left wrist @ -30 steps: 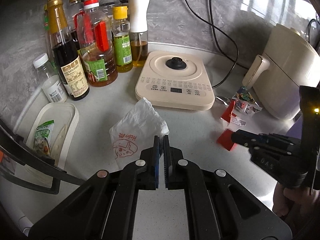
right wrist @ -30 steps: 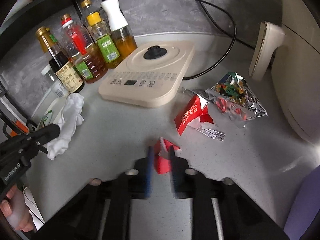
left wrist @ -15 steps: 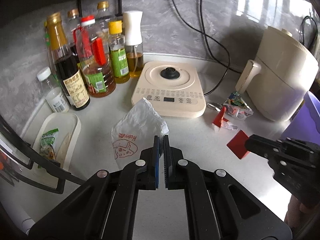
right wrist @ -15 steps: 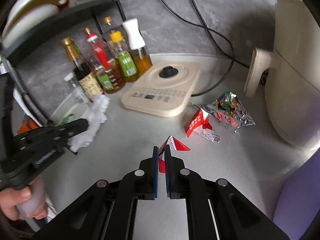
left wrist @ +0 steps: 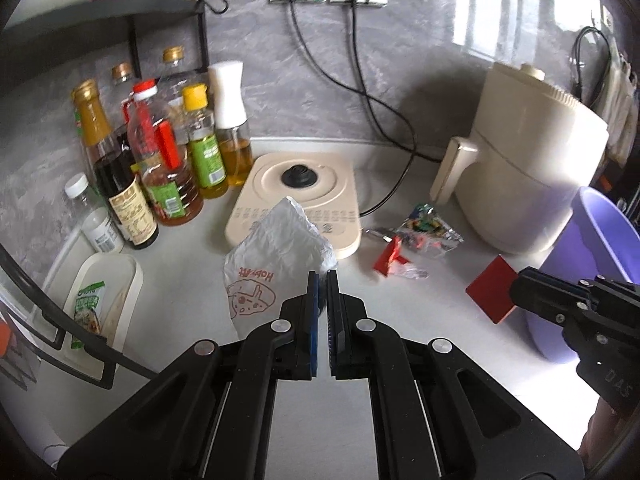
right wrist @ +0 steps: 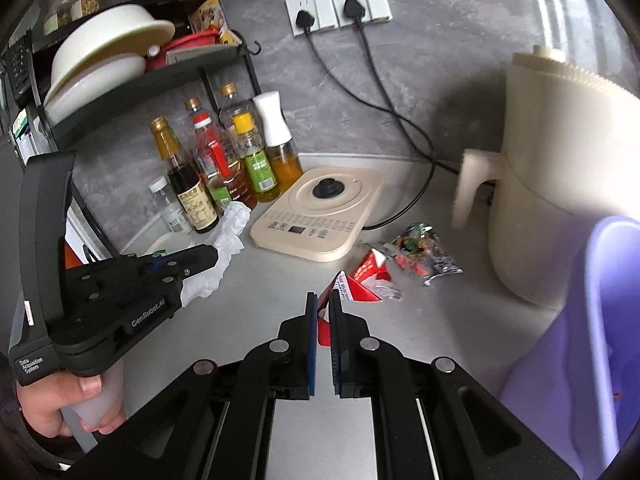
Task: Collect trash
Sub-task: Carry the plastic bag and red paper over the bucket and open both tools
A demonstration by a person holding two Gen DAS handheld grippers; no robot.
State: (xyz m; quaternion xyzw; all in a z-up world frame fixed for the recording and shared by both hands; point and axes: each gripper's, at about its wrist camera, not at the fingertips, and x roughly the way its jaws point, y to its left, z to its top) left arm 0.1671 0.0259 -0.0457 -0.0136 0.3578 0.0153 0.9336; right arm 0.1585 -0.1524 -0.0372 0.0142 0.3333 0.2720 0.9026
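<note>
My left gripper (left wrist: 323, 280) is shut on a white crumpled plastic bag (left wrist: 276, 248) with a red print and holds it above the counter; the bag also shows in the right wrist view (right wrist: 228, 236). My right gripper (right wrist: 323, 300) is shut on a red paper wrapper (right wrist: 352, 290), seen in the left wrist view (left wrist: 490, 290) beside the purple bin (left wrist: 596, 256). A red and white wrapper (left wrist: 392, 256) and a foil snack packet (left wrist: 428, 226) lie on the counter near the air fryer.
A cream induction cooker (left wrist: 298, 184) sits mid counter. Several oil and sauce bottles (left wrist: 160, 160) stand at the left. A cream air fryer (left wrist: 528, 160) stands at the right. A white tray (left wrist: 100, 300) lies at the left edge. Cables (left wrist: 376, 104) hang from the wall sockets.
Both grippers have lifted and pulled back from the counter with their trash. The right gripper closed on the red wrapper and carried it towards the purple bin, which has come into view.
</note>
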